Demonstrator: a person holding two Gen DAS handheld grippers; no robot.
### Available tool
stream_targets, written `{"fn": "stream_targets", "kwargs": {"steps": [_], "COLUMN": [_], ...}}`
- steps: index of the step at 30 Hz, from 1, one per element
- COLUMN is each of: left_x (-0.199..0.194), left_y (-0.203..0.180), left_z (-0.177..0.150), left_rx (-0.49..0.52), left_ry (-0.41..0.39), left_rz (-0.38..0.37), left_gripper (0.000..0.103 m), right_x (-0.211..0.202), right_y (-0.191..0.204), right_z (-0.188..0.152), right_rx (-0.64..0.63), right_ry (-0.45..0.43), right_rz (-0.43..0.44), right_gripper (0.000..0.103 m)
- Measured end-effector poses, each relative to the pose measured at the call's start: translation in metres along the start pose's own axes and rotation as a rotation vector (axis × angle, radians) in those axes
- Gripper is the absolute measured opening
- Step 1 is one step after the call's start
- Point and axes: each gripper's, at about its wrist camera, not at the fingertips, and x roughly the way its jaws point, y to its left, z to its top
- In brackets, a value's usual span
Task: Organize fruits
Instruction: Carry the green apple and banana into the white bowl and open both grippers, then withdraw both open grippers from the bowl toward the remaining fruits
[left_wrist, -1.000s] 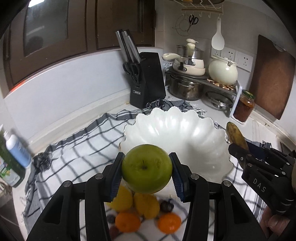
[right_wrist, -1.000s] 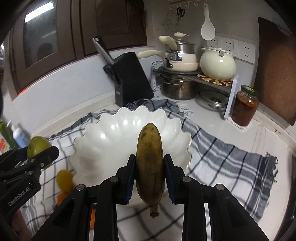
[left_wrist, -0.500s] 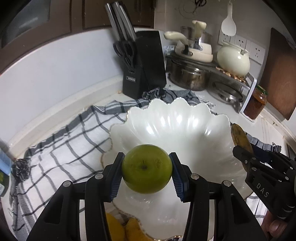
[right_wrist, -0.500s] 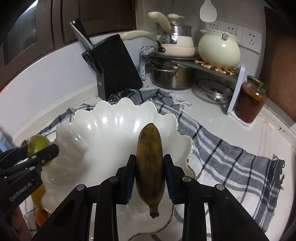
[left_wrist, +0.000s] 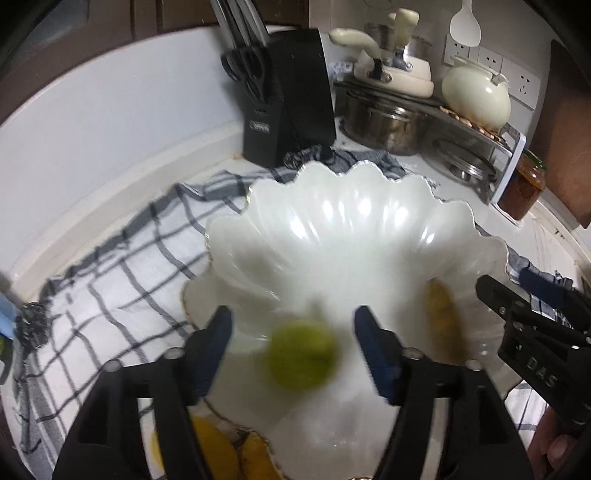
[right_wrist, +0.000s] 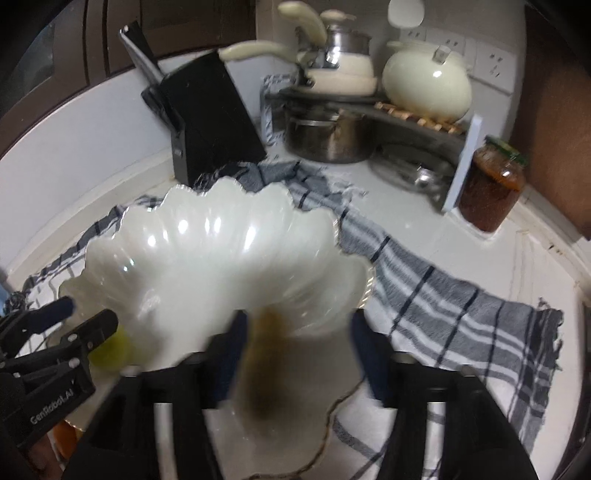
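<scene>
Both grippers' fingers are opening: the apple (left_wrist: 301, 354) and banana (right_wrist: 262, 365) drop free into the bowl (left_wrist: 343, 236) (blurred); 2 yellow fruits (left_wrist: 221, 454) remain outside.

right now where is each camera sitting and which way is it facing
Left wrist: on the left gripper, looking forward and down into the white bowl; its own opening fingers flank the blurred green apple; the right gripper and a bit of a hand show at right.
Right wrist: on the right gripper, aimed down at the same bowl's near rim; its opening fingers flank the blurred banana; the left gripper shows at left.
Shared: bowl, apple, banana, checked cloth, knife block.
</scene>
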Motion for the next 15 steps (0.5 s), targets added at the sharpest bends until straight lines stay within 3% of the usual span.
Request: {"fn": "stream_targets", "kwargs": {"steps": [7, 15], "left_x": [-0.027, -0.062], "left_y": [0.006, 0.018], "left_z": [0.005, 0.0], "left_rx": [-0.019, -0.049], "left_ry": [-0.049, -0.076], "left_rz": [0.026, 0.061], "left_gripper": [0.092, 0.095], "right_x": [-0.028, -0.07], "right_y": [-0.002, 0.008], "right_z": [0.005, 0.004], "right_rx": [0.018, -0.004], "right_ry": [-0.058, -0.142], "right_rz": [-0.008, -0.009], "right_gripper": [0.083, 0.089]}}
